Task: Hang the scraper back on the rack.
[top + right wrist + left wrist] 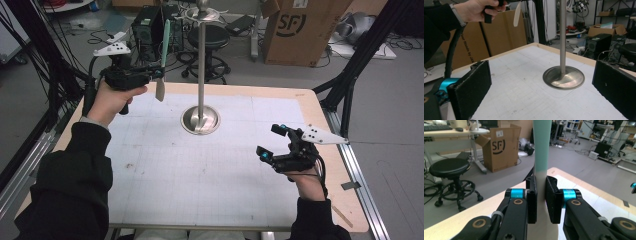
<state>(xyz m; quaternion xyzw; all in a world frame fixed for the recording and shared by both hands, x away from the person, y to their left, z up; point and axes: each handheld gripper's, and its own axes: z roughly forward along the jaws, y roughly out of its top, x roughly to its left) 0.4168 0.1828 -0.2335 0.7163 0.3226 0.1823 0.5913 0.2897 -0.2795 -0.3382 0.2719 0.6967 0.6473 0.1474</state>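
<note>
Up at the far left of the table (300, 107), the left gripper (156, 75) is squeezing a spatula (163, 60) with a green handle and a pale blade. Its two black jaws are pressed tight on the spot where the green handle meets the pale part, as the left gripper view shows (541, 170). The spatula hangs in the air, handle up and blade down, not touching the table.

Near it stands a tall silver stand (201, 75) with a round foot and small hooks at the top. No tool hangs on those hooks that I can see. I think the job is to hang the spatula up there. So picking it up looks done, and the hanging is not done yet. The handle's top is near the hooks but off to one side.

Over on the right, the right gripper (272, 141) sits low above the table with its jaws wide apart, holding nothing.
</note>
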